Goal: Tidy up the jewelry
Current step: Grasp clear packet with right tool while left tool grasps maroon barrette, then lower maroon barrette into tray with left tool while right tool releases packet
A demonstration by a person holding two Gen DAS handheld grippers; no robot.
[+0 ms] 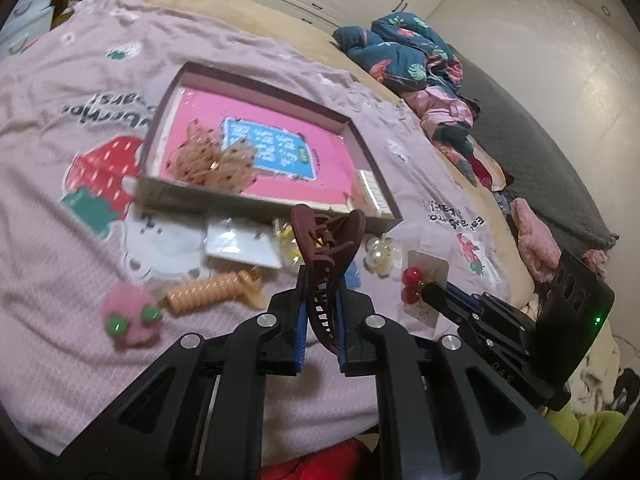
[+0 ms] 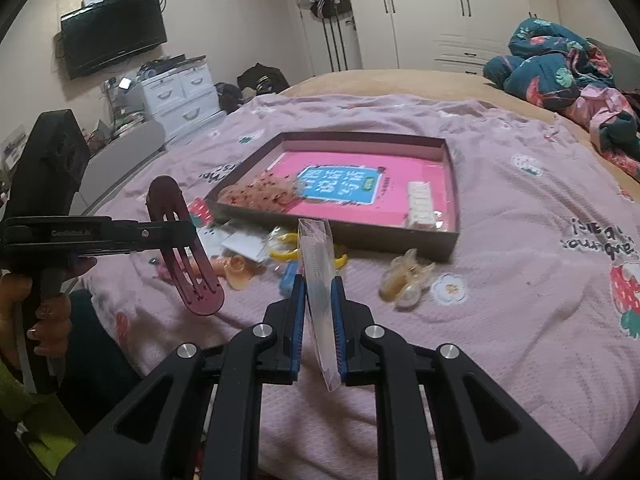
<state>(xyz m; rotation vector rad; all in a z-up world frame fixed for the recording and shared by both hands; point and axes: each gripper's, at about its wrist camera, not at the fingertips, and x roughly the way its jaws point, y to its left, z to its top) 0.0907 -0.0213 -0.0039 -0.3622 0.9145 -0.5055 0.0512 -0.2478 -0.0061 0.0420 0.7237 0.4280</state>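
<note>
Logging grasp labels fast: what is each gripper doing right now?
Left gripper: closed on the maroon claw hair clip.
Right gripper: closed on the clear plastic packet.

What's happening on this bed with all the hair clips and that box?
A person is sorting accessories into a shallow box on the bed. The left tool grips a dark red claw clip; the right tool grips a clear packet. Both are held above the pink blanket, where more clips still lie loose before the box.
</note>
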